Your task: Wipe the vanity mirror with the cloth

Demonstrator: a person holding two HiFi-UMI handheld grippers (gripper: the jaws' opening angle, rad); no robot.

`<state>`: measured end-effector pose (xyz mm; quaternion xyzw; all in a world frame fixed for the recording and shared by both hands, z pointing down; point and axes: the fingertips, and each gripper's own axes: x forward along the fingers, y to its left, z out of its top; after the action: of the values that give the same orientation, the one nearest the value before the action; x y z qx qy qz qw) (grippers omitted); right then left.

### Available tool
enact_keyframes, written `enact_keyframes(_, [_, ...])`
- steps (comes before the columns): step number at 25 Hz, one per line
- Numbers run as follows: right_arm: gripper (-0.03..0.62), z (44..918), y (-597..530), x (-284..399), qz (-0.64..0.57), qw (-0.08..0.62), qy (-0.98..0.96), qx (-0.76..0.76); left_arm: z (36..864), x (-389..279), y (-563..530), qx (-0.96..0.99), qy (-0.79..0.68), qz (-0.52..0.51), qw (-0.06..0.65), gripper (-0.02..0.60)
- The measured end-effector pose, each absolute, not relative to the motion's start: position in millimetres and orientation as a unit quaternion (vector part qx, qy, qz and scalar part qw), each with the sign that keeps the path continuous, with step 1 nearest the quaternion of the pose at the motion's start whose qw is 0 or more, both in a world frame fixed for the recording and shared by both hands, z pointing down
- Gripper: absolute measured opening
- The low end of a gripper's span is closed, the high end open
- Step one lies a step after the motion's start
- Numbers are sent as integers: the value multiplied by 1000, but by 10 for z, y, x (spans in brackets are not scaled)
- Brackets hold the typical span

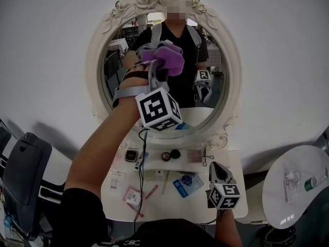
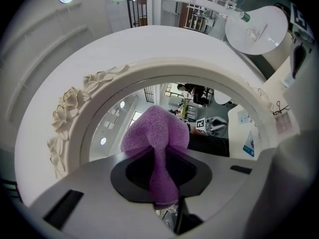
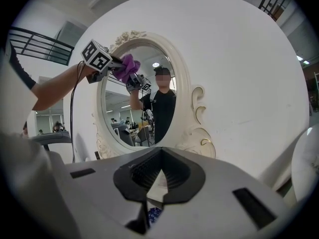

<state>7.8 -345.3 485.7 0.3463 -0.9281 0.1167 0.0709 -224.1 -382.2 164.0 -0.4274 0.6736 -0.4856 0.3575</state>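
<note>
The oval mirror (image 1: 203, 55) stood at the far edge of the white table (image 1: 169, 205). The left gripper (image 1: 157, 76) was raised to the upper left of the glass, clenched on the purple cloth (image 1: 169, 58), which touched the mirror. The right gripper (image 1: 218, 174) hung low over the table's near right, jaws drawn together, empty.

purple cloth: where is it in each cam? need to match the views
Head view: cloth upper centre, in front of the mirror.
Left gripper view: cloth dead centre, clamped between the jaws.
Right gripper view: cloth upper left, at the mirror's top-left edge.
Shared landmark: the carved white frame, seen in all three views.
</note>
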Motion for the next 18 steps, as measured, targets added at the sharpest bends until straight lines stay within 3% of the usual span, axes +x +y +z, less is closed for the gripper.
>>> enact_keyframes(18, [11, 5044, -3207, 145, 121, 105, -924, 348, 3549, -2087, -3893, -455, 634, -521, 345, 72])
